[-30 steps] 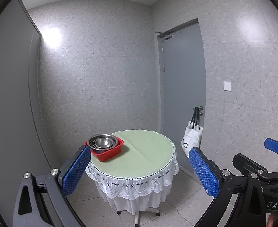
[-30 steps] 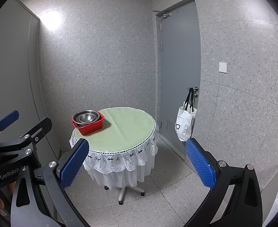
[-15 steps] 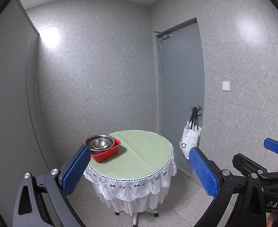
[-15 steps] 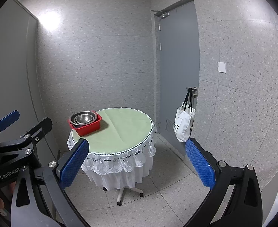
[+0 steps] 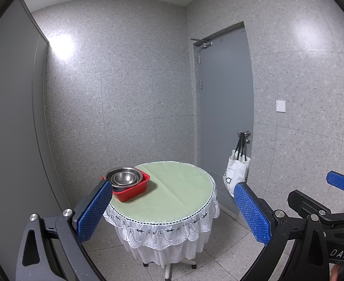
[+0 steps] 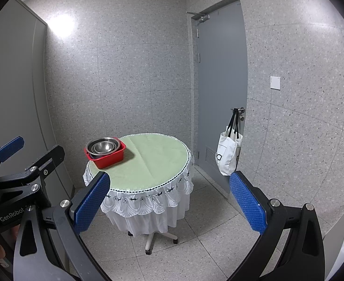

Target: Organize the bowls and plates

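Fingers (image 5: 94, 210) faced with blue textured pads are seen spread wide on the left gripper (image 5: 173, 207), and nothing is held between them. On the right gripper (image 6: 169, 196) the fingers (image 6: 248, 202) are likewise spread wide and nothing is gripped. Both grippers are held in the air, well apart from the desk (image 5: 181, 201), which is viewed from a distance in both wrist views.

A stack of metal bowls (image 5: 123, 178) is seen nested one inside another, the largest outermost and the smallest at the centre. The bowls are round, silver and shiny, with light reflected from their inner walls. The exact number cannot be told, though at least three rims are made out. The stack is set inside a red tub (image 5: 133, 190), which is rectangular with rounded corners, and the widest bowl's rim rises above the tub's edge. The tub is placed on the desk near its far left edge.

The desk is round, is covered with a pale green cloth (image 6: 153, 161) and is skirted with a white lace frill (image 6: 148, 201). It is carried on a white wheeled base (image 6: 152, 237). A grey door (image 6: 221, 70) is seen to the right, and a white bag (image 6: 228, 154) with black straps is hung from its handle.
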`<state>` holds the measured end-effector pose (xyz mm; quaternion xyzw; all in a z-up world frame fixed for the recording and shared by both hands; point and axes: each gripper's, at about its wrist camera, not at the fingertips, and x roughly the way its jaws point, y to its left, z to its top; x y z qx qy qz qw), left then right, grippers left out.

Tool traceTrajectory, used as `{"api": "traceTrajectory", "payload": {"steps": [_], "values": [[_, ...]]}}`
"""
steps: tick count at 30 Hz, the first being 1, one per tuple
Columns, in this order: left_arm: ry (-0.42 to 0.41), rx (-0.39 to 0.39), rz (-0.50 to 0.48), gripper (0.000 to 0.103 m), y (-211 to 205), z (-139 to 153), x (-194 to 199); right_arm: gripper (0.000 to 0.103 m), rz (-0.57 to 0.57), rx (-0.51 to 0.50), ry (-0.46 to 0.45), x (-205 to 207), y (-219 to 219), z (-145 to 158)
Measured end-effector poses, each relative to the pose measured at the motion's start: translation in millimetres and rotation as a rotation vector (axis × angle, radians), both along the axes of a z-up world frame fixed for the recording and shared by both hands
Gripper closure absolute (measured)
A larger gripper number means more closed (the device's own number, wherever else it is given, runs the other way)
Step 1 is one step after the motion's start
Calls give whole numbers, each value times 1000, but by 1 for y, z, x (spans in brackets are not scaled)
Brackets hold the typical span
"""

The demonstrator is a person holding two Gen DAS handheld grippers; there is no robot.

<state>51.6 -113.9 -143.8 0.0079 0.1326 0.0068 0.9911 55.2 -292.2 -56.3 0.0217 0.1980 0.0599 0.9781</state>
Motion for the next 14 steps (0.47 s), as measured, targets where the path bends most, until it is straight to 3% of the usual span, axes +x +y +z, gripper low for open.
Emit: {"api": "traceTrajectory", "payload": {"steps": [14], "values": [[3,2,-9,1,2,-1,1,0,-9,1,5,6,-3,-2]]}}
